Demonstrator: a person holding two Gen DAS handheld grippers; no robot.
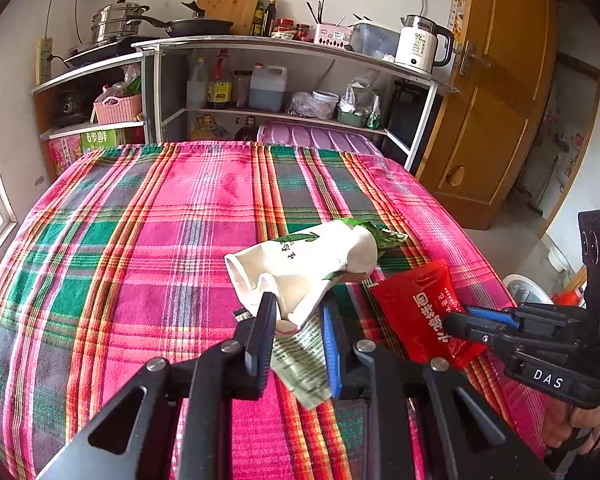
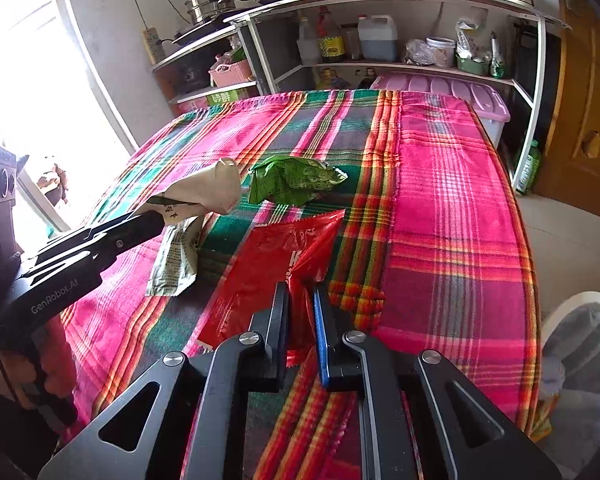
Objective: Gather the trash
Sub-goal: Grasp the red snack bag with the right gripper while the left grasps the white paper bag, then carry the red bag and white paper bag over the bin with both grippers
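Observation:
My left gripper (image 1: 298, 308) is shut on a crushed white paper cup (image 1: 304, 268) and holds it just above the plaid tablecloth; the cup also shows in the right wrist view (image 2: 208, 188). A pale printed wrapper (image 1: 304, 364) lies under the cup. My right gripper (image 2: 300, 300) is shut on a red snack packet (image 2: 272, 268), pinching its near edge; the packet also shows in the left wrist view (image 1: 428, 312). A crumpled green wrapper (image 2: 292, 180) lies on the cloth beyond both.
The table (image 1: 140, 240) carries a pink, green and red plaid cloth. Kitchen shelves (image 1: 284, 44) with bottles, pans and a kettle stand behind it. A wooden door (image 1: 496, 100) is at right. A white bin (image 2: 580, 340) stands by the table's right edge.

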